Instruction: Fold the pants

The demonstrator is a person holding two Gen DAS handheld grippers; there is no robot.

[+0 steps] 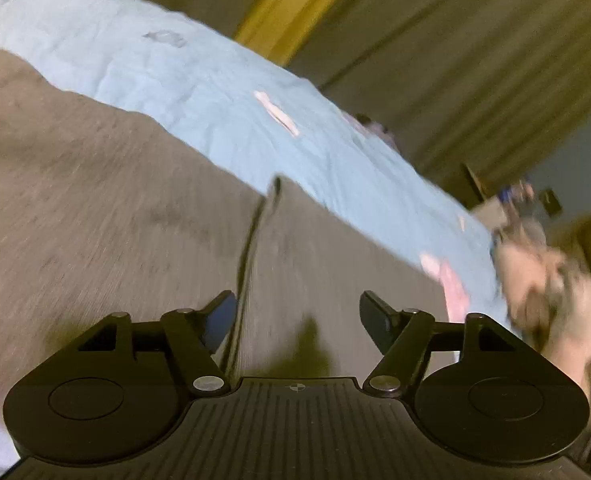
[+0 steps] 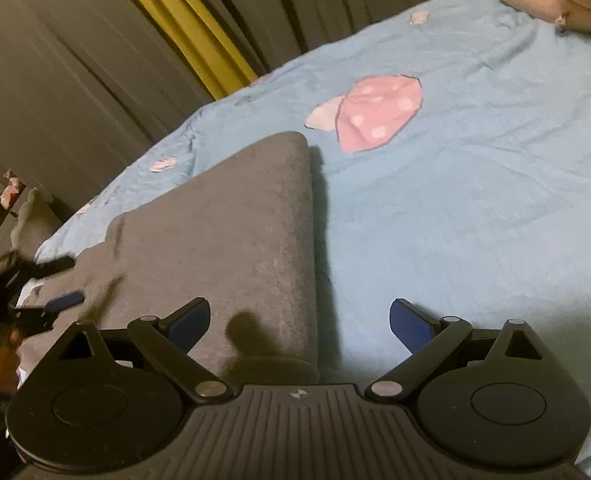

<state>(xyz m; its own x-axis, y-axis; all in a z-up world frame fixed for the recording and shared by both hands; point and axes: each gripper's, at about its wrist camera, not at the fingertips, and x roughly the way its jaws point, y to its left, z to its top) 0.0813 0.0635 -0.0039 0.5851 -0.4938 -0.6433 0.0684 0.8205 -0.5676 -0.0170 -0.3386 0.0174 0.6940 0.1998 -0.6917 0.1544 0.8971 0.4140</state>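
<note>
Over blurred grey pants (image 1: 115, 200) on blue bedspread (image 2: 455, 200), both hand-held grippers (image 1: 297, 312) (image 2: 299, 320) spread, empty.

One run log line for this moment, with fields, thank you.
stage: folding | pants: grey, lying on blue bedsheet | left tool: open, empty | right tool: open, empty

Left gripper (image 1: 297, 316) tilts downward, jaws spread wide, nothing pinched between the dark pads, and its own view is smeared with blur. Right gripper (image 2: 299, 322) is angled down too, jaws parted just as wide and empty. In the right wrist view, the left gripper's fingers (image 2: 61, 300) poke in at nine o'clock.
</note>
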